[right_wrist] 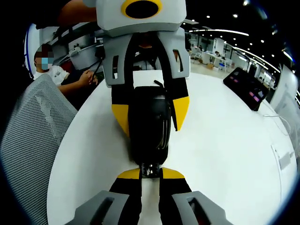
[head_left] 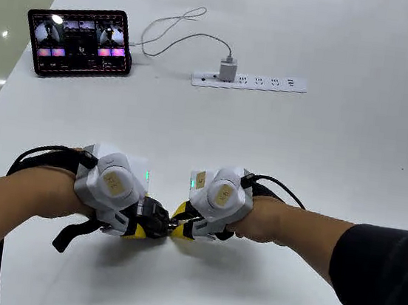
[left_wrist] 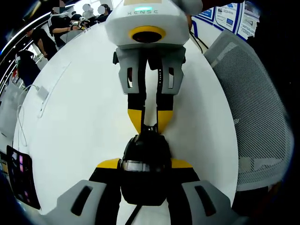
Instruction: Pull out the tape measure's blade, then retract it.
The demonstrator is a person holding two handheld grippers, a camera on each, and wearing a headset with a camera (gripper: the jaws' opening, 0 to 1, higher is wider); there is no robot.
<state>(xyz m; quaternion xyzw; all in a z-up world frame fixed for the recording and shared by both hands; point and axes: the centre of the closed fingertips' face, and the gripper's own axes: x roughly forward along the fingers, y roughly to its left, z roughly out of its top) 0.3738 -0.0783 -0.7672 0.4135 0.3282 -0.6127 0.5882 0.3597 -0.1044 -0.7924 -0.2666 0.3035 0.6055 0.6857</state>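
A black tape measure [head_left: 156, 218] sits between the two grippers, which face each other low over the white table [head_left: 276, 169] near its front edge. My left gripper [head_left: 143, 227] is shut on the case; in the left gripper view the case [left_wrist: 145, 161] sits between its yellow-tipped jaws. My right gripper [head_left: 180, 228] comes from the other side and is shut on the blade's end hook [right_wrist: 150, 169], right at the mouth of the case [right_wrist: 150, 124]. Hardly any blade shows between hook and case. From the left gripper view, the right gripper's yellow fingertips [left_wrist: 164, 119] pinch the hook [left_wrist: 150, 127].
A tablet [head_left: 80, 40] lies at the far left of the table. A power strip [head_left: 248, 81] with a charger [head_left: 227, 69] and a white cable [head_left: 174, 33] lies at the back. A grey mesh chair [left_wrist: 253, 117] stands by the table edge. People sit in the background.
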